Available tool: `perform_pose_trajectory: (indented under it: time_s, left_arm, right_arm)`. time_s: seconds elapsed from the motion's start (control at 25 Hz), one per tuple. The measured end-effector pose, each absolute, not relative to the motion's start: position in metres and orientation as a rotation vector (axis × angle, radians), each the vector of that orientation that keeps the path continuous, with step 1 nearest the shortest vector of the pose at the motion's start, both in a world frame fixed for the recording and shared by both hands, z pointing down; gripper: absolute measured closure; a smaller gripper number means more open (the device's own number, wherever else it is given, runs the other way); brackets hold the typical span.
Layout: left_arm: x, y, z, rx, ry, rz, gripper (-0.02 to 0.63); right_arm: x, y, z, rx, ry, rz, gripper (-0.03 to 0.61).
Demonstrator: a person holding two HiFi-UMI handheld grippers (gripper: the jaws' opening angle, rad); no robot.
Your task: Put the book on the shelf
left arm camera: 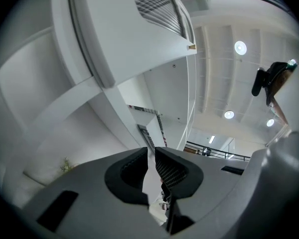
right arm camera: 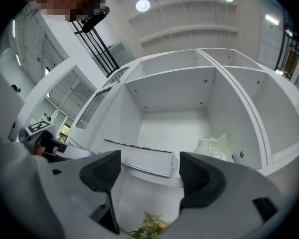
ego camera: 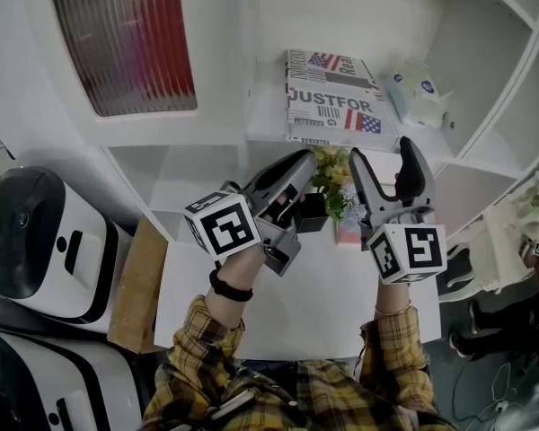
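Note:
The book [ego camera: 331, 97], with a flag-print cover in red, white and blue, lies flat in an upper compartment of the white shelf unit [ego camera: 198, 142]. In the right gripper view the book [right arm camera: 134, 156] rests on that shelf board just beyond the jaws. My left gripper [ego camera: 304, 158] is below and left of the book; its jaws [left arm camera: 150, 151] are drawn close, a slim gap showing, nothing between them. My right gripper [ego camera: 382, 151] is below the book's right end, and its jaws [right arm camera: 150, 158] stand wide open and empty.
A crumpled clear plastic bag [ego camera: 418, 97] lies on the same shelf right of the book. A small flowering plant [ego camera: 334, 182] in a black pot [ego camera: 310, 212] stands on the white table [ego camera: 341, 303] under the grippers. A white-and-black machine [ego camera: 36, 241] is at the left.

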State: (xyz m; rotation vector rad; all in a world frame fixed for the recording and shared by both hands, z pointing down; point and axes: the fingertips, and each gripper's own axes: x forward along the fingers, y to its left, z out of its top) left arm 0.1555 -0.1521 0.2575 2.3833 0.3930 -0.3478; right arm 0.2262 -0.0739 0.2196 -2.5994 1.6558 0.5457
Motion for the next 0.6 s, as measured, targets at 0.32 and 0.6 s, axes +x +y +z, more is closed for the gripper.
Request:
perform_pose_trajectory:
  time_s: [0.32,0.6]
  left_arm:
    - [0.128,-0.123,0.242,2.581,0.393,-0.401,0.554]
    - [0.095,-0.083,0.249,2.736,0.417,-0.405,0.554]
  right_arm:
    - [0.189,-0.051,0.220,-2.528,1.735,0.522,0.225]
    - [0.140,-0.027,0.237,-2.434,1.844,0.439,0.227]
